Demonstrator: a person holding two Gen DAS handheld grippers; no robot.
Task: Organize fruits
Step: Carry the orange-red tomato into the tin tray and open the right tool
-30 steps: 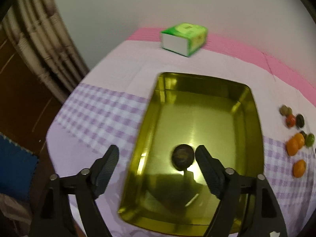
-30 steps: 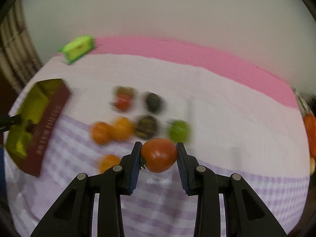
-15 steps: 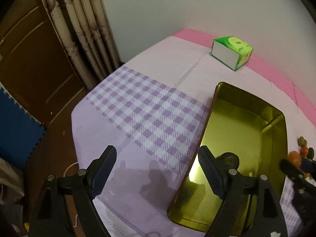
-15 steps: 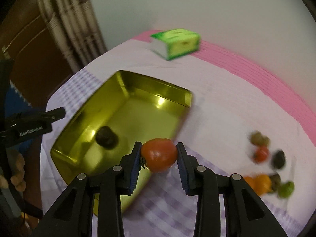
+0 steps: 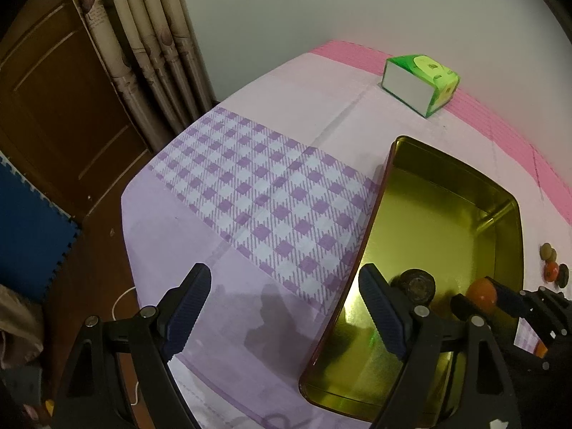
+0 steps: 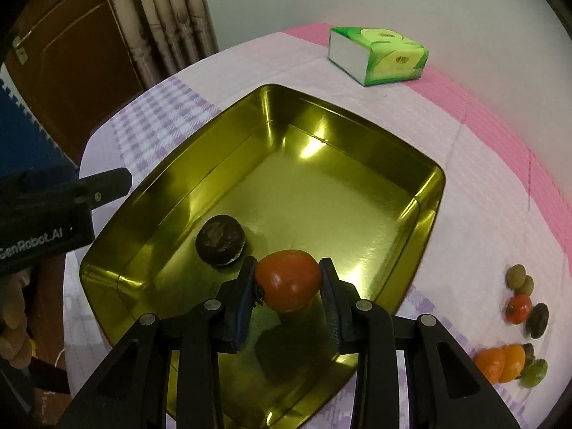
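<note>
Now right tool [image 6: 287, 286] grips red tomato [image 6: 287, 280] above gold tray [image 6: 434, 182], poised to drop it beside the dark fruit [image 6: 220, 244]. Left tool [image 5: 282, 312] wide, empty, parked aside.

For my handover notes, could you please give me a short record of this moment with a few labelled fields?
Container: gold metal tray on the purple-checked tablecloth
In tray: one dark brown round fruit
Right gripper: shut on the red tomato, held over the tray's near end
Left gripper: open, holding nothing, beside the tray's left edge
Loose fruit: small cluster on the cloth, right of the tray
Other: green tissue box behind the tray
</note>
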